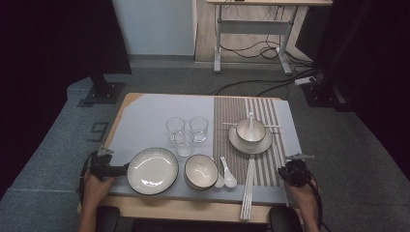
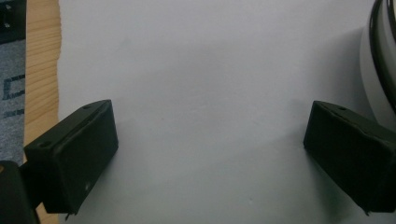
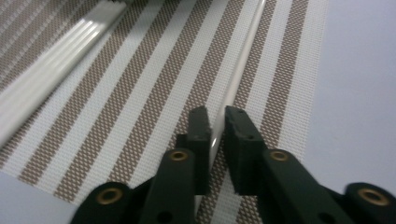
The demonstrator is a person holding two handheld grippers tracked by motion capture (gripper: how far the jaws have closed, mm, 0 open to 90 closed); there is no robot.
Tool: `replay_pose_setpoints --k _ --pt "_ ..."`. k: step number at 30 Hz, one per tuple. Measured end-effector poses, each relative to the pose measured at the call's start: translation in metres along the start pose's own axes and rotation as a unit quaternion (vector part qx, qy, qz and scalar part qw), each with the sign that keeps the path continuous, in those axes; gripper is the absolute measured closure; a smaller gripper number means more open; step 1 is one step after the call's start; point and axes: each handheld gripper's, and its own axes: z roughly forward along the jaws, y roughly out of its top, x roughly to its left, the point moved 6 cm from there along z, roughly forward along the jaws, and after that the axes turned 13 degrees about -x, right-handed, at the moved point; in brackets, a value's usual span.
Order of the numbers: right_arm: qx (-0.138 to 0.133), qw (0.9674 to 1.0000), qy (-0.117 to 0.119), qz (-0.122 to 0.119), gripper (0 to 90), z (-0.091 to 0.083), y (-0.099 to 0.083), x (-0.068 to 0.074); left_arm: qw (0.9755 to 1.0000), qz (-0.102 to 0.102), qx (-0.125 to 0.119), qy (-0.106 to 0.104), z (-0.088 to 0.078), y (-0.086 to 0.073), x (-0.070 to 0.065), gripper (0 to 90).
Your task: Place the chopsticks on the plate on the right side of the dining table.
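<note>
Three clear glasses (image 1: 187, 130) cluster at tabletop centre; at their 5 o'clock a bowl (image 1: 200, 171); at 7 o'clock a plate (image 1: 153, 170).

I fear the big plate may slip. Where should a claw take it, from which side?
Take the plate by its left rim, from the left, where the open left claw stands: it is wide and shallow, so only the rim fits the jaws.
</note>
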Motion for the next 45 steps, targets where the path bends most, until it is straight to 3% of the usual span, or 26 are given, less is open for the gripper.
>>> replay_pose_setpoints --k 4,12,17,21,26,33,38,45 --pt "-0.001 0.9999 -0.006 0.013 83.1 0.008 0.006 -0.009 1.0 0.0 0.0 0.0 0.0 0.0 0.0 2.6" --pt "0.01 0.9999 0.001 0.01 84.1 0.029 0.022 -0.02 1.0 0.0 0.0 0.0 0.0 0.0 0.0 2.6" --pt "0.014 0.9998 0.006 0.01 83.5 0.032 0.026 -0.023 1.0 0.0 0.0 0.0 0.0 0.0 0.0 2.6" --pt "0.017 0.9998 0.003 0.01 67.4 0.029 0.026 -0.025 1.0 0.0 0.0 0.0 0.0 0.0 0.0 2.6" --pt "0.024 0.9997 0.001 -0.007 52.6 0.018 0.029 -0.024 1.0 0.0 0.0 0.0 0.0 0.0 0.0 2.6" --pt "0.058 0.9981 0.016 -0.014 42.9 0.002 0.035 -0.018 1.0 0.001 0.001 0.0 0.0 0.0 0.0 2.6" --pt "0.082 0.9957 0.036 -0.024 43.3 -0.008 0.037 -0.014 1.0 0.001 0.001 0.0 0.0 0.0 0.0 2.6" --pt "0.143 0.988 0.041 -0.041 37.2 -0.015 0.033 -0.012 1.0 0.001 0.0 -0.001 0.0 0.0 0.0 2.6"
